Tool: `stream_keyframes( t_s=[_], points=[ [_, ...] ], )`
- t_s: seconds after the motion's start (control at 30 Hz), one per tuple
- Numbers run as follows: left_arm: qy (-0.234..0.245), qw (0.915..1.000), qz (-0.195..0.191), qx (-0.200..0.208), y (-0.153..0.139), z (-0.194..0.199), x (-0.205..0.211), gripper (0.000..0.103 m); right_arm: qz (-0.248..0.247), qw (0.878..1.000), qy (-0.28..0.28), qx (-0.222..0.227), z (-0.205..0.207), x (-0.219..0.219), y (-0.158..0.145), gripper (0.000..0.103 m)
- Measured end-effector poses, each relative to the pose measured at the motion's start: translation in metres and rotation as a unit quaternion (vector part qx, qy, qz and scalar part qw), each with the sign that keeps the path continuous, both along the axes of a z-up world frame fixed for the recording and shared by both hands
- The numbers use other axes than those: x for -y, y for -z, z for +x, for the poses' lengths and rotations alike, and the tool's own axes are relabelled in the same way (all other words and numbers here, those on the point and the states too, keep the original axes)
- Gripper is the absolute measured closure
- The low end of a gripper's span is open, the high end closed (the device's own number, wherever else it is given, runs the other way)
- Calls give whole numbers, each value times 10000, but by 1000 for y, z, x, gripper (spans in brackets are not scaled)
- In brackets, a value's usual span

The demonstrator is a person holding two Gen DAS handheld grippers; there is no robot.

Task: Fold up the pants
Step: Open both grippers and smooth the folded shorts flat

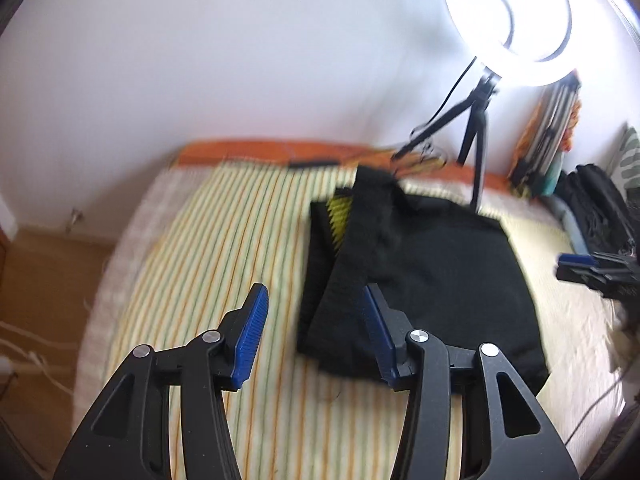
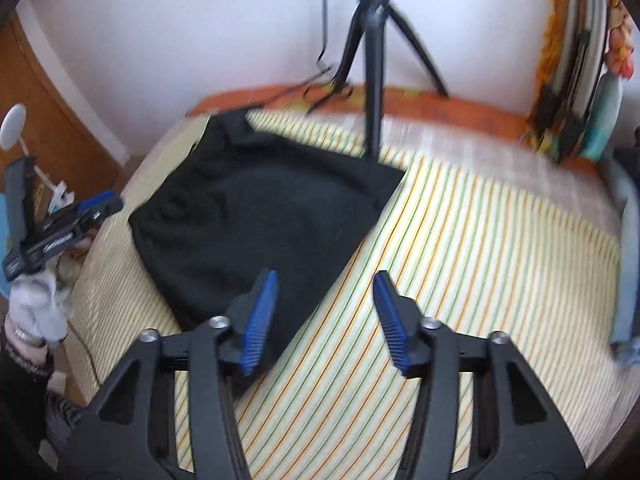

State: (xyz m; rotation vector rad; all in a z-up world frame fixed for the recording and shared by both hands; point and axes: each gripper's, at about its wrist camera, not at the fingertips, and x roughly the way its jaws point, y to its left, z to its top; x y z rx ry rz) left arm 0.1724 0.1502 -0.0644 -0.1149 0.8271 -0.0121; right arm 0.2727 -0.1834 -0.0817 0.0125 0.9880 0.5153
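On the bed: black pants (image 1: 424,280) lie in a compact folded bundle on the striped bedsheet (image 1: 208,248), near the tripod (image 2: 374,60).
Left hand-held gripper (image 1: 316,336): spread wide, pinching nothing, above the bundle's near-left edge.
Right hand-held gripper (image 2: 326,320): spread too, empty, beside the near corner.
Why so: both look poised on opposite sides, probably to take the edges for another fold.
Long axis: roughly from the near edge toward the wall; a narrower strip points at the headboard side.

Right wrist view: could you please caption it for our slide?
Open right gripper above folded black pants on a striped bedspread.
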Motion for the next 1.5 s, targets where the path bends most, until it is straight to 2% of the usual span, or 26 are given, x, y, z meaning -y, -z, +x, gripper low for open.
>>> stream_keyframes(
  t_s=[0.13,0.23,0.33,0.4,0.43,0.47,0.53,0.57,0.67,0.8,0.87,1.0,1.07,1.13,1.2,1.3,1.33,1.37,1.4,1.5],
  points=[
    [366,9992,-119,91,-4,17,29,55,137,9998,164,14,39,12,4,48],
    [640,9978,-178,28,3,24,51,55,294,9988,281,-285,60,4,23,48],
    [1252,9910,-478,4,8,27,90,55,640,9954,330,-639,74,4,40,48],
    [1669,9845,-540,-49,14,24,114,55,839,9923,417,-807,81,4,49,51],
    [1864,9808,-557,-153,20,23,126,55,1036,9892,464,-922,87,6,55,61],
    [1984,9781,-572,-248,26,24,134,55,1213,9860,476,-1038,86,10,61,76],
    [2187,9729,-570,-482,39,25,145,55,1469,9803,523,-1217,87,14,68,87],
    [2288,9700,-540,-623,46,25,150,55,1519,9792,564,-1222,87,2,74,88],
    [2465,9642,-325,-921,67,23,158,56,1633,9779,634,-1142,92,8,71,90],
    [2561,9638,-98,-729,71,14,163,58,1557,9797,916,-864,111,17,66,92],
    [2594,9632,-30,-702,71,13,165,58,1608,9769,1070,-919,124,18,70,92],
    [2466,9669,-89,-644,61,10,156,58,1589,9792,983,-789,113,18,56,89],
    [2298,9723,-44,-432,49,7,143,58,1536,9808,899,-801,104,13,51,71],
    [1978,9799,-114,-212,35,9,123,58,1380,9842,783,-787,96,8,51,66],
    [1586,9872,-76,-114,28,14,102,58,1190,9860,798,-848,94,4,57,66],
    [914,9948,433,-118,29,19,74,58,1216,9837,919,-951,100,4,66,66],
    [682,9961,535,-167,32,20,62,58,1262,9827,938,-973,102,4,68,69],
    [582,9968,491,-242,36,22,54,58,1260,9825,993,-946,103,3,69,88],
    [493,9972,422,-374,42,23,45,58,1225,9830,992,-936,105,0,70,95],
    [127,9956,541,-757,62,21,26,56,873,9882,1067,-661,109,-6,67,97]
  ],
)
